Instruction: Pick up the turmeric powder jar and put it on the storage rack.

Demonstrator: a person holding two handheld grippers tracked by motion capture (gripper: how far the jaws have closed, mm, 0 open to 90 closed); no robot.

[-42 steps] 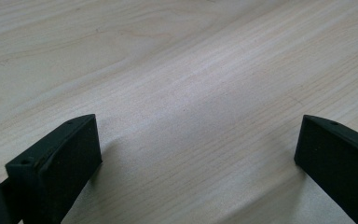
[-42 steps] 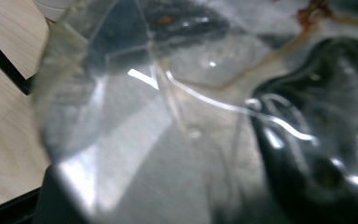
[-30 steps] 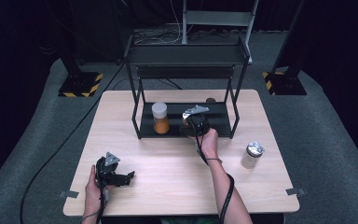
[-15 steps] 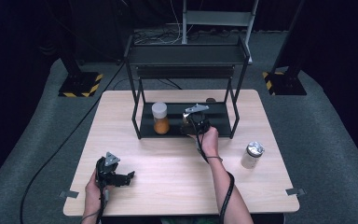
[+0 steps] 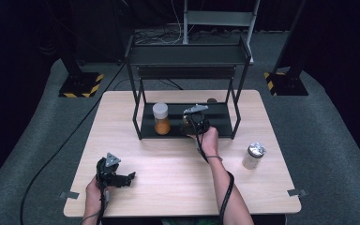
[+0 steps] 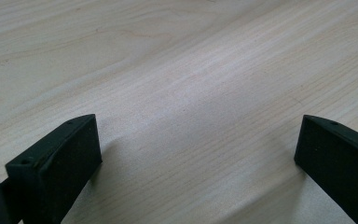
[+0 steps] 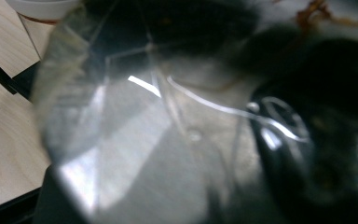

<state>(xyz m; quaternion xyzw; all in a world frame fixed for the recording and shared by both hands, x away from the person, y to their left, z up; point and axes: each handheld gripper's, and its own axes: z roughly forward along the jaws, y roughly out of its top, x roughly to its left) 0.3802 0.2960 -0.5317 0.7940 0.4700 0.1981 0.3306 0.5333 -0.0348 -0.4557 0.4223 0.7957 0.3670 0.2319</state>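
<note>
A black two-level rack (image 5: 187,70) stands at the back of the wooden table (image 5: 178,168). On its lower shelf sits a jar of orange stuff with a white lid (image 5: 161,118). To the right of it, my right gripper (image 5: 190,123) reaches into the same shelf and is shut on a clear jar (image 5: 186,124). The right gripper view looks at this clear jar (image 7: 168,116) from very close, blurred. My left gripper (image 5: 122,179) rests at the front left of the table, its jaws wide apart over bare wood (image 6: 198,158).
A pale jar with a silver lid (image 5: 253,155) stands on the table to the right of the rack. The rack's posts (image 5: 236,108) flank the lower shelf. Cables trail off the table's left side to the floor.
</note>
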